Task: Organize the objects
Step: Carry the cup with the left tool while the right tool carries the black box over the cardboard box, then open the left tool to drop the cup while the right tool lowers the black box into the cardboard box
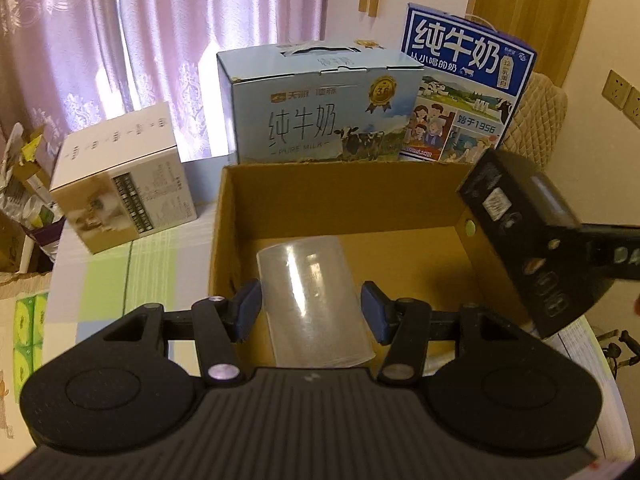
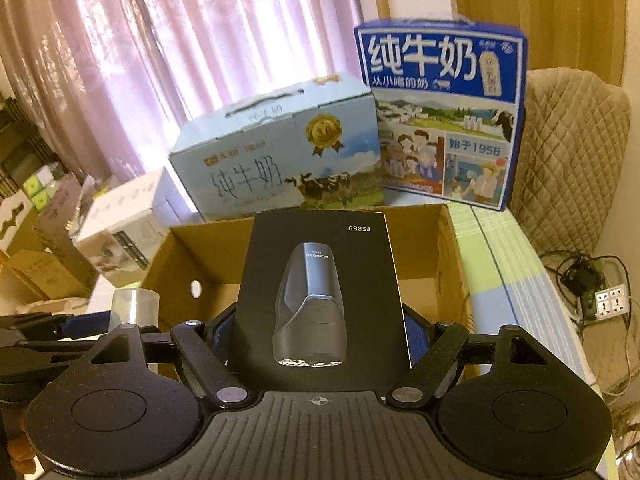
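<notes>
An open brown cardboard box (image 1: 224, 240) stands on the table. My left gripper (image 1: 311, 314) is shut on a clear plastic cup (image 1: 316, 300) and holds it over the box's near edge. The cup also shows at the left of the right wrist view (image 2: 134, 306). My right gripper (image 2: 320, 332) is shut on a black shaver box (image 2: 320, 292) marked FS889, held above the cardboard box (image 2: 448, 248). The shaver box shows at the right of the left wrist view (image 1: 524, 240), tilted over the box's right wall.
Behind the cardboard box stand a light blue milk carton (image 1: 320, 108), a dark blue milk carton (image 1: 464, 84) and a white box (image 1: 124, 192). A quilted chair (image 2: 568, 160) and a power strip (image 2: 612, 300) are at the right. Curtains hang behind.
</notes>
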{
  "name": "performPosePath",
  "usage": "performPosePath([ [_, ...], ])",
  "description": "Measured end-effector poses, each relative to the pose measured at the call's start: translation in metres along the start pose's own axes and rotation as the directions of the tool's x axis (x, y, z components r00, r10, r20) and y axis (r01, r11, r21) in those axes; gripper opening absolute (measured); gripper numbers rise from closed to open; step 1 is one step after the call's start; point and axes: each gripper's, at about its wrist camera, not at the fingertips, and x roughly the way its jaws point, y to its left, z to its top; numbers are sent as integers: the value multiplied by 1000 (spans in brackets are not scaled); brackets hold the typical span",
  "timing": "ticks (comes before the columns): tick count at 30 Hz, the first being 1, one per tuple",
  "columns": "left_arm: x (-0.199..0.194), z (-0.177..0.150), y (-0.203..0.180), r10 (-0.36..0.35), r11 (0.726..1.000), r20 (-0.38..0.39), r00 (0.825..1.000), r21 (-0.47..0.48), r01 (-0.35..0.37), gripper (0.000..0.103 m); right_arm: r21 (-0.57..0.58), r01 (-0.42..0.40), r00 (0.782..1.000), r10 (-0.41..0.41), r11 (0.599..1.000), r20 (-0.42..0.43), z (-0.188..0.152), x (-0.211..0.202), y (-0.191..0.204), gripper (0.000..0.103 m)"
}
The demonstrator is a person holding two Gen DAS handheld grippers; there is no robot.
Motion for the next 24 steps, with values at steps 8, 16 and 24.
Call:
performPosePath([
  [8, 46, 12, -6, 0, 1000, -67, 998, 7, 1, 51, -26, 54, 994, -57, 998, -89, -3, 58, -7, 76],
  [16, 75, 13, -8, 13, 1000, -116, 993, 19, -11, 51, -51, 91, 985, -97, 995, -143, -13, 89, -16, 76],
  [24, 93, 14, -6, 25, 999, -140, 990, 26, -22, 51, -78, 99, 980, -111, 992, -163, -15, 104, -17, 78],
])
